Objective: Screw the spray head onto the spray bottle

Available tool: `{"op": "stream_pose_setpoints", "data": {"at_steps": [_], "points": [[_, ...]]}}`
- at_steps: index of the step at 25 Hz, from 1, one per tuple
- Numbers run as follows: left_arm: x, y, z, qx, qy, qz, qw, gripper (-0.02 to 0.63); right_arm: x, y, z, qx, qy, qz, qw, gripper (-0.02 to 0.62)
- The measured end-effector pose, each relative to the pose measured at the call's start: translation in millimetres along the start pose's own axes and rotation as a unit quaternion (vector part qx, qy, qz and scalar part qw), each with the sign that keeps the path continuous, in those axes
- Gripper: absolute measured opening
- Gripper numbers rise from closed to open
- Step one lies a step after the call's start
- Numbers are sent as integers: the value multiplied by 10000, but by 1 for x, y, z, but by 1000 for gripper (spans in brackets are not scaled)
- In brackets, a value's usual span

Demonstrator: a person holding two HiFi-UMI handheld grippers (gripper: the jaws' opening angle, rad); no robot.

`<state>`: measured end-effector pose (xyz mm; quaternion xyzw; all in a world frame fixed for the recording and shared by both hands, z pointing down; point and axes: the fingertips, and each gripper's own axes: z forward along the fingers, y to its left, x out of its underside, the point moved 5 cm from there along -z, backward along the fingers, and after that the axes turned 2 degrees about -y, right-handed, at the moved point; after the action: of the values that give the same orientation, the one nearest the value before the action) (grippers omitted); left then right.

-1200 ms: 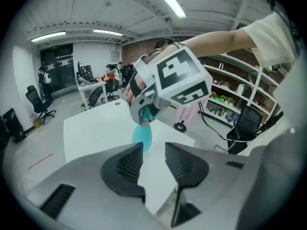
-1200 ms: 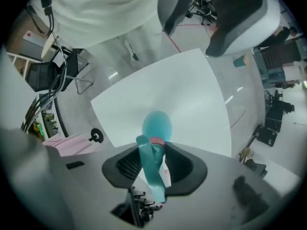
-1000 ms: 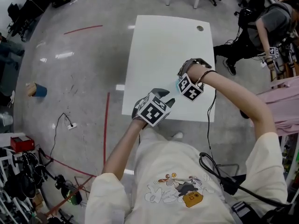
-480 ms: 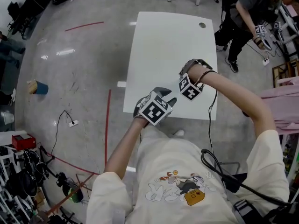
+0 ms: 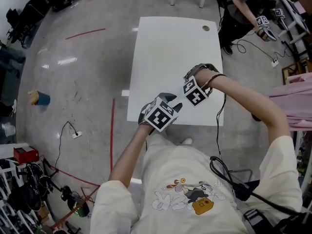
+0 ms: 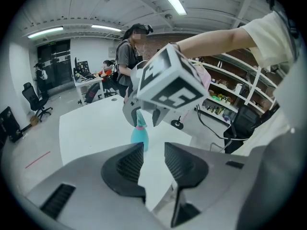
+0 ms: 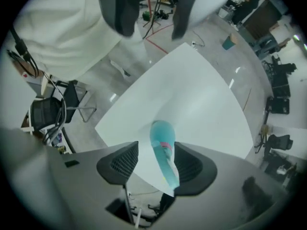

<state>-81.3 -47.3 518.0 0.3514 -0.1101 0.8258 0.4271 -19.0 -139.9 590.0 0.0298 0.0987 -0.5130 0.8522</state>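
Note:
A teal spray bottle (image 6: pixel 139 140) with a pink collar (image 7: pixel 164 145) stands upright near the front edge of the white table (image 5: pixel 170 48). My right gripper (image 7: pixel 156 151) points steeply down over the bottle, with the teal spray head (image 7: pixel 168 169) between its jaws. Those jaws have just been opening: the head lies along the right pad, and a gap shows at the left pad. In the head view the right gripper (image 5: pixel 190 87) hides the bottle. My left gripper (image 6: pixel 153 155) hangs over the front edge, aimed at the bottle, jaws a little apart with nothing between them.
The table has a round cable hole (image 5: pixel 205 28) at its far right corner. A person (image 5: pixel 248 4) stands beyond that corner among cables. A blue cup (image 5: pixel 41 99) and red tape lines (image 5: pixel 112 130) lie on the floor at the left.
The right gripper's marker cube has shifted slightly left and rolled. The left gripper has kept still. The person in the background has moved left, toward the table's far corner.

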Motion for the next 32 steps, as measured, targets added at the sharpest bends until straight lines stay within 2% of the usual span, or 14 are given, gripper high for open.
{"op": "stream_pose_setpoints", "data": {"at_steps": [4, 6, 7, 8, 9, 12, 16, 18, 19, 21, 23, 24, 27, 32], "points": [[-6, 0, -2, -155, -129, -108, 9997, 141, -3, 5, -59, 490, -847, 493, 9940, 218], [-15, 2, -9, -320, -320, -280, 9986, 130, 0, 6, -100, 1188, -1573, 1044, 9748, 218], [-20, 2, -14, -436, -443, -416, 9972, 119, 4, 6, -121, 1654, -2011, 1487, 9540, 218], [-26, 2, -20, -583, -585, -578, 9949, 113, 11, 8, -140, 2153, -2468, 2014, 9232, 218], [-31, 2, -27, -760, -750, -735, 9916, 97, 19, 11, -158, 2627, -2909, 2577, 8832, 218], [-44, 0, -46, -1354, -1212, -996, 9783, 48, 41, 33, -184, 3651, -3884, 4070, 7417, 216], [-55, -7, -50, -1769, -1606, -1141, 9643, 30, 49, 71, -164, 4529, -4466, 5394, 5518, 215], [-56, -17, -43, -1942, -1752, -1090, 9590, 29, 41, 89, -144, 4718, -4485, 5905, 4770, 201], [-56, -22, -38, -2040, -1818, -1083, 9558, 26, 38, 98, -134, 4748, -4422, 6122, 4518, 162], [-51, -30, -27, -2176, -1917, -1209, 9494, 21, 31, 110, -114, 4716, -4302, 6470, 4171, 92], [-42, -37, -16, -2229, -1951, -1369, 9452, 15, 22, 119, -100, 4658, -4219, 6720, 3916, 62], [-38, -40, -11, -2253, -1963, -1422, 9437, 9, 19, 123, -95, 4650, -4180, 6778, 3868, 61], [-36, -50, 5, -2326, -1992, -1492, 9402, 8, 20, 131, -87, 4626, -4204, 6738, 3941, 55], [-42, -75, 27, -2316, -2027, -1541, 9389, 8, 31, 160, -73, 4431, -4290, 6858, 3863, 6]]}}
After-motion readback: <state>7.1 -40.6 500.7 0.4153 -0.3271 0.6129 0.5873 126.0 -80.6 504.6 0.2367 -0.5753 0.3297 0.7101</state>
